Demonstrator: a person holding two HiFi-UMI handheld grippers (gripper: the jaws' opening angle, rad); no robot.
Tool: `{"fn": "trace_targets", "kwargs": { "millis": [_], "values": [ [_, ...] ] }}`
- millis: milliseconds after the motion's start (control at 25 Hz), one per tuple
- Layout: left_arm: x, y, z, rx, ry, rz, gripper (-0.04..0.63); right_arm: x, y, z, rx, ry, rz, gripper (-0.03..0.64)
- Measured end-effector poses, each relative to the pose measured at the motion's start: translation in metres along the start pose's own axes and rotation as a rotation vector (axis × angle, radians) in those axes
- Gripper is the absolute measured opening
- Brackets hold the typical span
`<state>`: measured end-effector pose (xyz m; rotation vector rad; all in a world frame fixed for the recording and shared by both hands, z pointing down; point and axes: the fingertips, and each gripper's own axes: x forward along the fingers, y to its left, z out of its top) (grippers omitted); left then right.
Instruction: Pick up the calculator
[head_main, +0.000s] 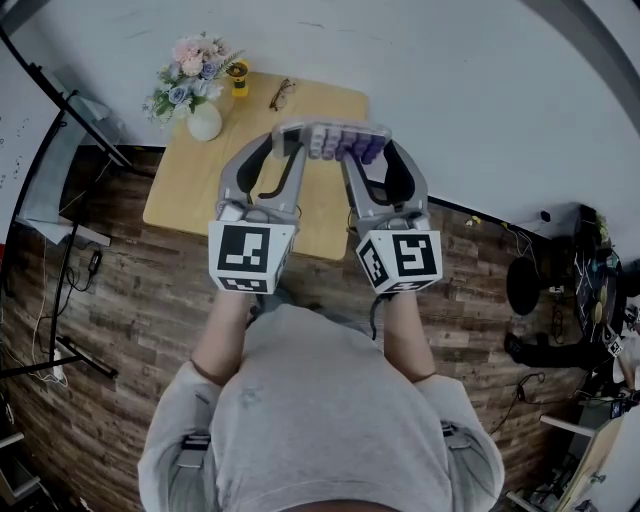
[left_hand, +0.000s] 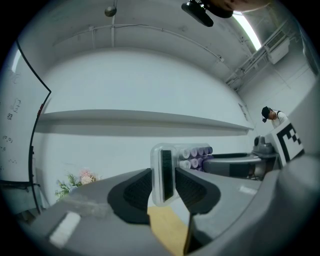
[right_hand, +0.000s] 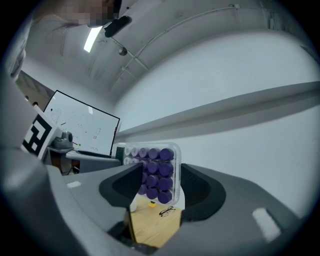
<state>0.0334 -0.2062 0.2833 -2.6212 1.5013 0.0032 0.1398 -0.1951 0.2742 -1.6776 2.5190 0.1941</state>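
Note:
The calculator (head_main: 331, 140), a clear-cased slab with rows of purple round keys, is held up in the air above the far end of the wooden table (head_main: 190, 190). My left gripper (head_main: 284, 141) is shut on its left end, where the dark display (left_hand: 165, 174) stands edge-on between the pads. My right gripper (head_main: 376, 147) is shut on the right end, over the purple keys (right_hand: 155, 172). Both grippers point level, away from the person, side by side.
On the table stand a white vase of pink and blue flowers (head_main: 196, 92), a small yellow object (head_main: 238, 77) and a pair of glasses (head_main: 281, 94). A whiteboard (right_hand: 82, 127) hangs on the wall to the left. Black stands and cables lie on the wood floor (head_main: 110, 320).

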Motion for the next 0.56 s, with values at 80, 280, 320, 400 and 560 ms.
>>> {"fn": "trace_targets", "kwargs": {
  "millis": [80, 280, 320, 400, 560],
  "values": [
    [0.0, -0.003, 0.001, -0.001, -0.001, -0.002, 0.146, -0.003, -0.002, 0.0, 0.0, -0.001, -0.002, 0.233],
    [0.003, -0.011, 0.002, 0.004, -0.001, -0.011, 0.146, -0.008, -0.008, 0.002, -0.006, -0.004, -0.01, 0.232],
    [0.004, -0.012, 0.002, 0.004, -0.001, -0.013, 0.146, -0.009, -0.01, 0.003, -0.006, -0.005, -0.012, 0.232],
    [0.006, -0.015, 0.003, 0.004, -0.003, -0.016, 0.146, -0.01, -0.013, 0.003, -0.006, -0.007, -0.015, 0.232],
    [0.011, -0.016, 0.003, 0.007, -0.004, -0.018, 0.146, -0.009, -0.017, 0.003, -0.007, -0.01, -0.021, 0.232]
  ]
}}
